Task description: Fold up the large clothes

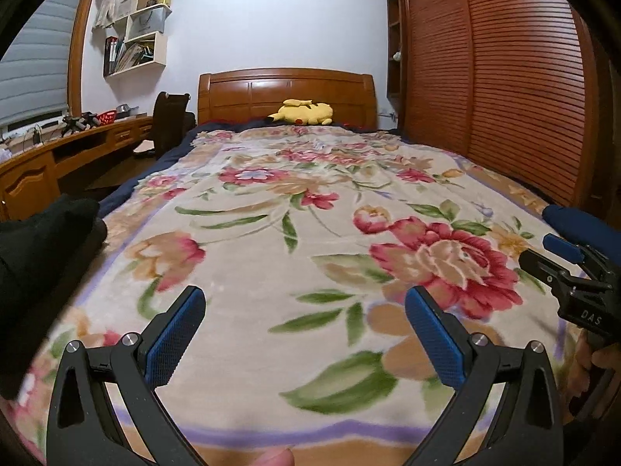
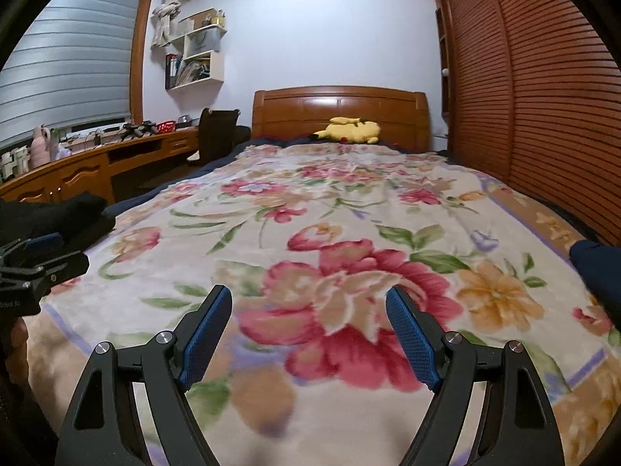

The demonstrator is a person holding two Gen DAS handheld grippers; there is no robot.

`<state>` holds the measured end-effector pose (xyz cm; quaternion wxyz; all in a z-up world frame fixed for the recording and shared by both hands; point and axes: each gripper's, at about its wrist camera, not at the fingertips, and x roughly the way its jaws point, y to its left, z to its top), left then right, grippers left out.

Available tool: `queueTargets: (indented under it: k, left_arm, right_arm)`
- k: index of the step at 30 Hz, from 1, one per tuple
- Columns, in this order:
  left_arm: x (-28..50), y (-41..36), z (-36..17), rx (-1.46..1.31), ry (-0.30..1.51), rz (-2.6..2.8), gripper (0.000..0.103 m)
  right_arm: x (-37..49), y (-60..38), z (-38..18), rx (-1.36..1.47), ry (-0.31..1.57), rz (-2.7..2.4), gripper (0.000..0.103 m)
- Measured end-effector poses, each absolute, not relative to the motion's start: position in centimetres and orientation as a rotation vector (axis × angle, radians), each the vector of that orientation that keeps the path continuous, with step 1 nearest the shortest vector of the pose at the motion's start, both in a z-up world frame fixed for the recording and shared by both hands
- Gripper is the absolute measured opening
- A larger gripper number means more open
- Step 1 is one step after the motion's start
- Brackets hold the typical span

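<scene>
A black garment (image 1: 42, 248) lies bunched at the bed's left edge; it also shows in the right wrist view (image 2: 58, 211). A dark blue garment (image 1: 582, 225) lies at the right edge, also in the right wrist view (image 2: 599, 272). My left gripper (image 1: 304, 310) is open and empty above the floral blanket (image 1: 295, 202). My right gripper (image 2: 308, 306) is open and empty above the same blanket (image 2: 349, 202). The right gripper shows at the right of the left wrist view (image 1: 574, 272), next to the blue garment. The left gripper shows at the left of the right wrist view (image 2: 35, 264), next to the black garment.
A yellow plush toy (image 1: 304, 112) lies by the wooden headboard (image 1: 287, 93). A louvred wardrobe (image 1: 485, 77) runs along the bed's right side. A wooden desk (image 1: 58, 155) and dark chair (image 1: 170, 120) stand to the left under wall shelves (image 1: 136, 39).
</scene>
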<state>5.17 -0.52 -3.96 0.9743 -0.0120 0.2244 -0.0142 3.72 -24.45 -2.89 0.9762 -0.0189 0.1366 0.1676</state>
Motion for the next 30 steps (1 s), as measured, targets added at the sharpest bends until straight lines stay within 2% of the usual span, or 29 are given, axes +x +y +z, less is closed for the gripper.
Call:
queueTargets:
  k: [30]
  left_arm:
    - [5.1, -1.3, -4.7, -0.012, 0.447, -0.057, 0.103]
  right_arm:
    - [4.2, -24.6, -4.2, -0.03, 0.261, 0.33, 0.083]
